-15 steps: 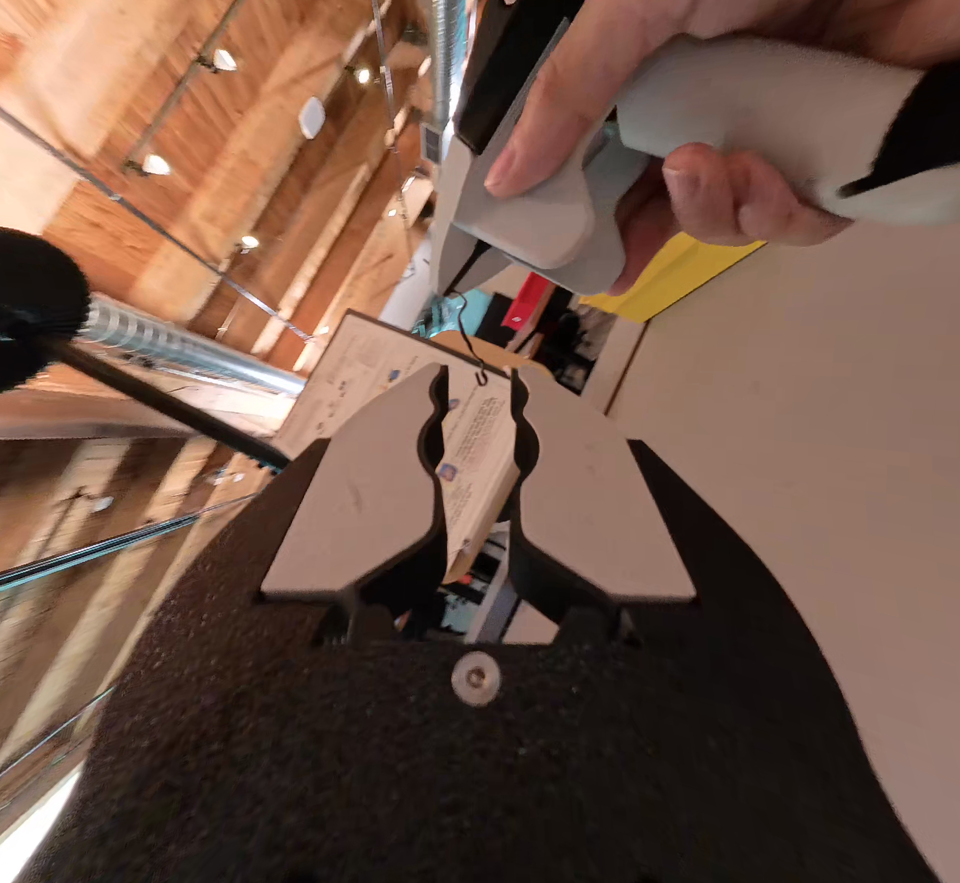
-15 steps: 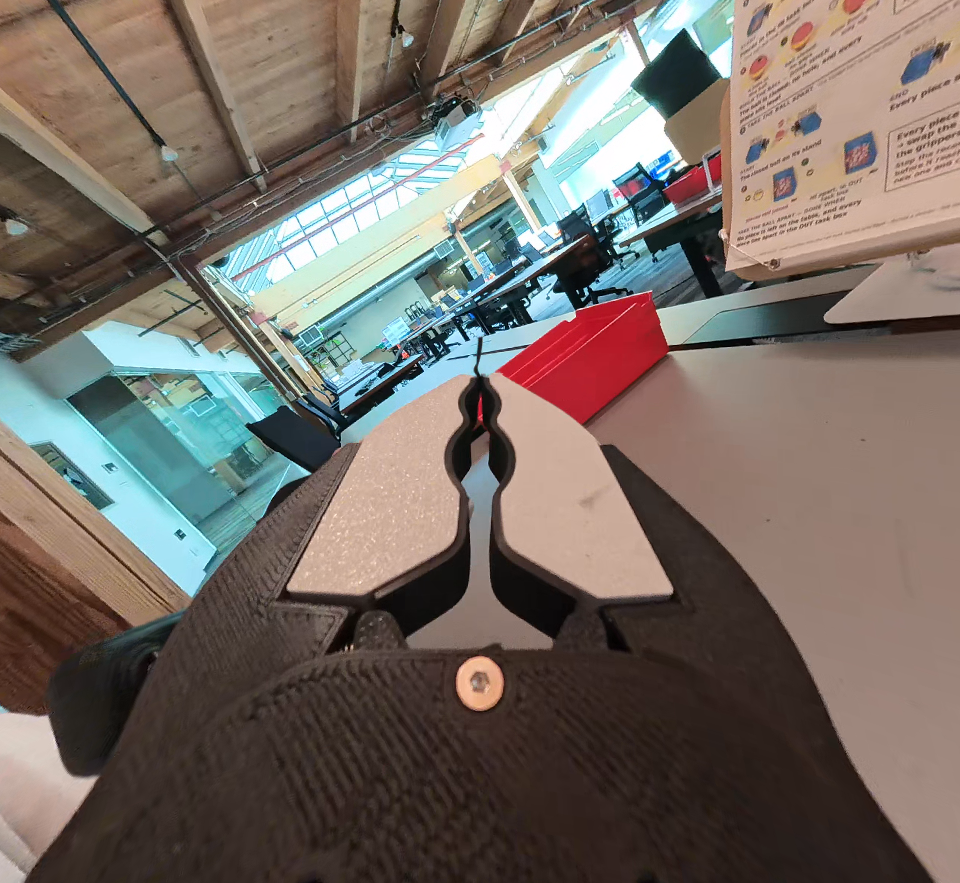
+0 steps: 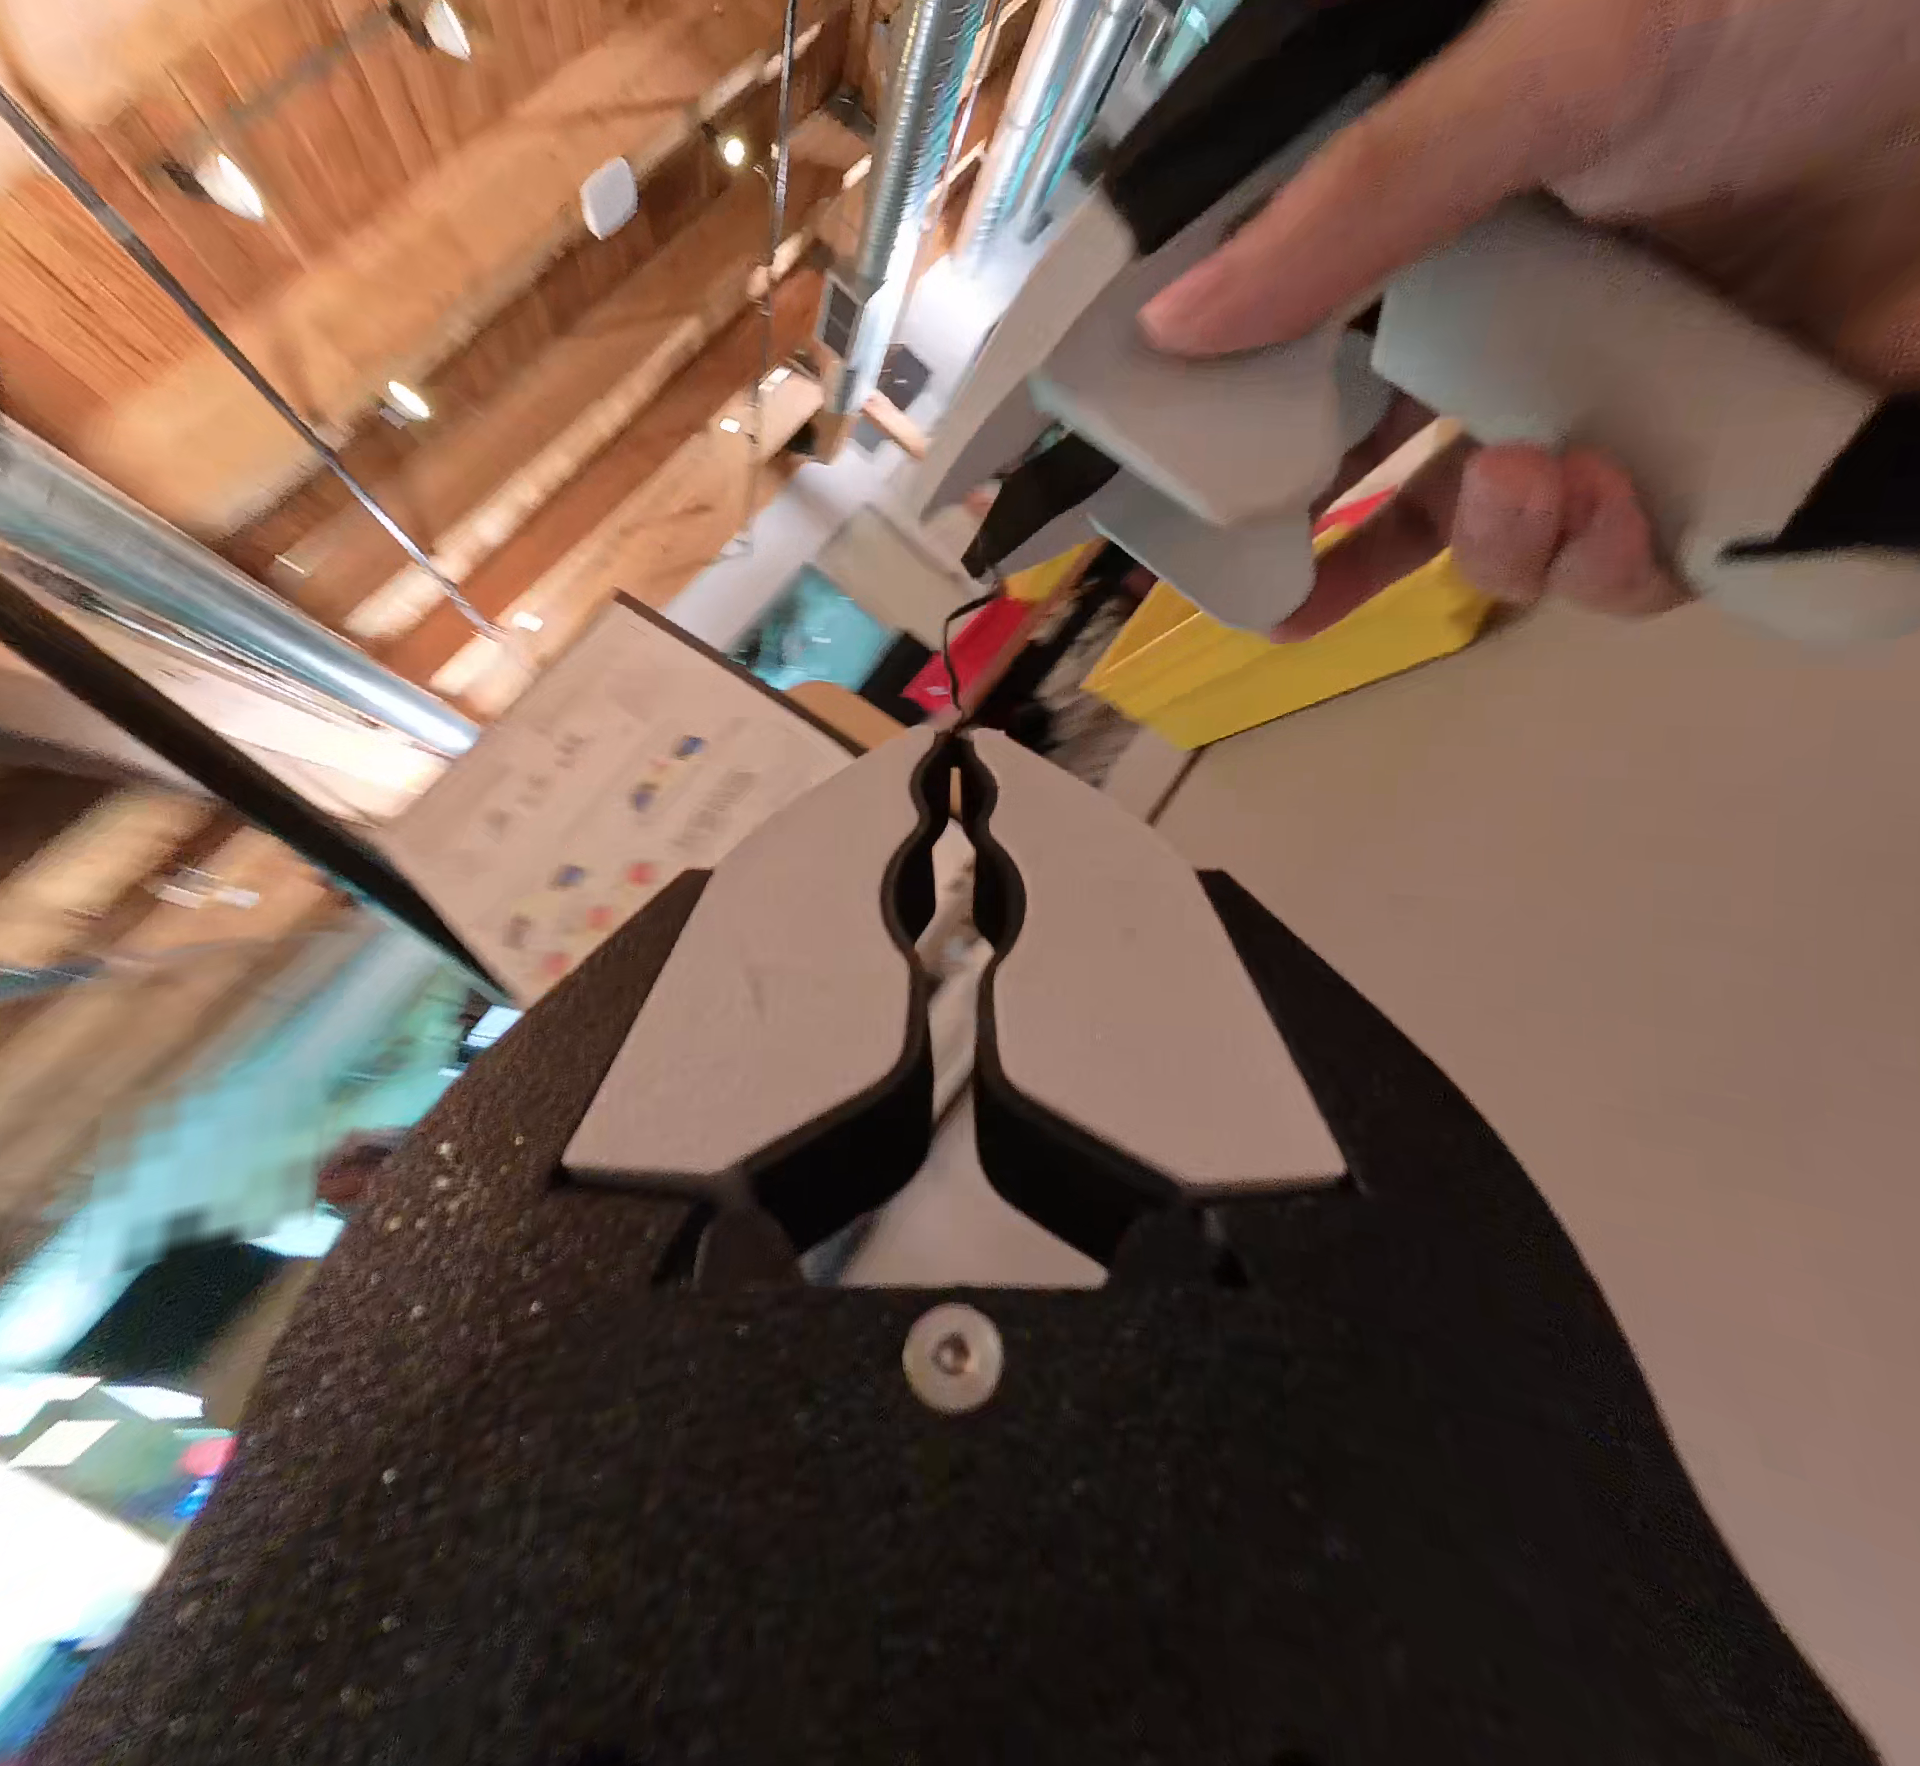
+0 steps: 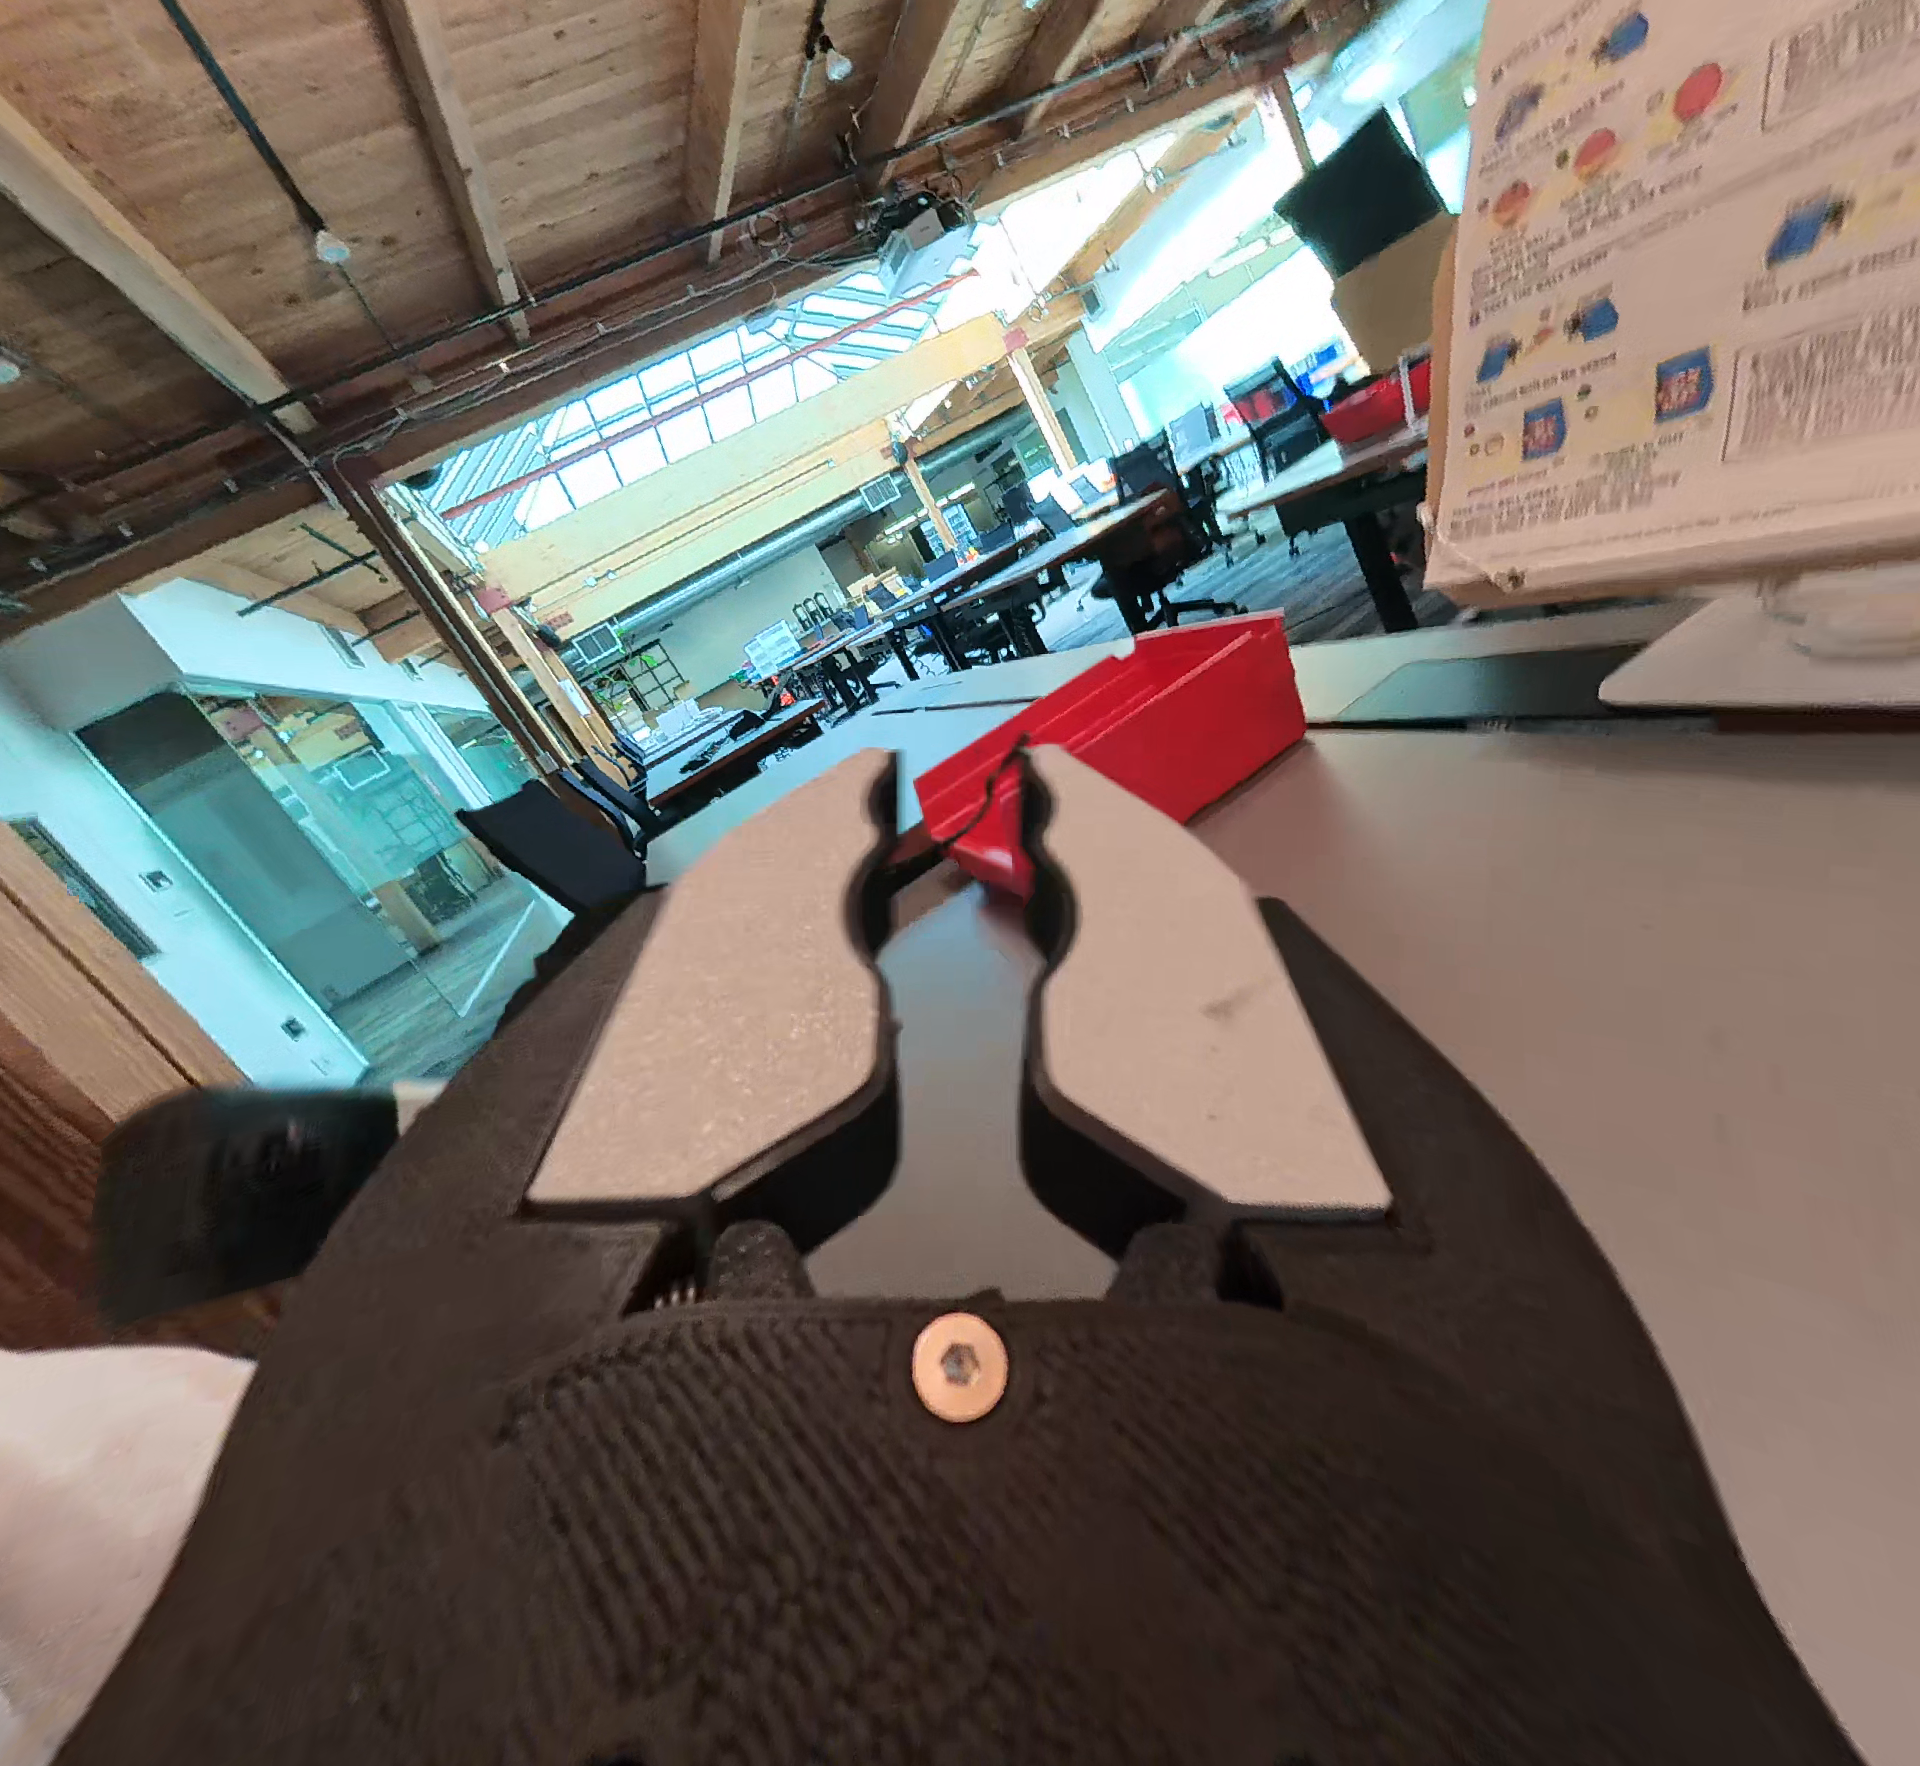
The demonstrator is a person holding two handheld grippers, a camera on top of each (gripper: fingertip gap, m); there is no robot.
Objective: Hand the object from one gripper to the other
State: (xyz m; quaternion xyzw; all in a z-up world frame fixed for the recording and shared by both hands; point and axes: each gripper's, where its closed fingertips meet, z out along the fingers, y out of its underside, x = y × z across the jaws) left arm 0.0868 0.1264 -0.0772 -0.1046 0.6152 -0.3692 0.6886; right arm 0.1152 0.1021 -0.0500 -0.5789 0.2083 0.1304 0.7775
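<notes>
The object is a thin black wire hook (image 3: pixel 948 662). In the left wrist view my left gripper (image 3: pixel 953 742) is shut, its tips pinching the lower end of the hook. The hook runs up to the tips of my right gripper (image 3: pixel 1003 553), held by a hand (image 3: pixel 1714 106) at the upper right. In the right wrist view my right gripper (image 4: pixel 961 766) stands open, and the wire hook (image 4: pixel 985 802) shows as a thin line in the gap, close to the right finger. Both grippers are raised above the grey table (image 4: pixel 1558 989).
A red bin (image 4: pixel 1153 729) sits on the table ahead of the right gripper. A yellow bin (image 3: pixel 1299 667) lies behind the hand. A printed sheet on a board (image 4: pixel 1683 210) stands at the right, and it also shows in the left wrist view (image 3: pixel 623 802).
My left gripper has shut on the wire hook. My right gripper has opened and let go of it. Both views have shifted slightly.
</notes>
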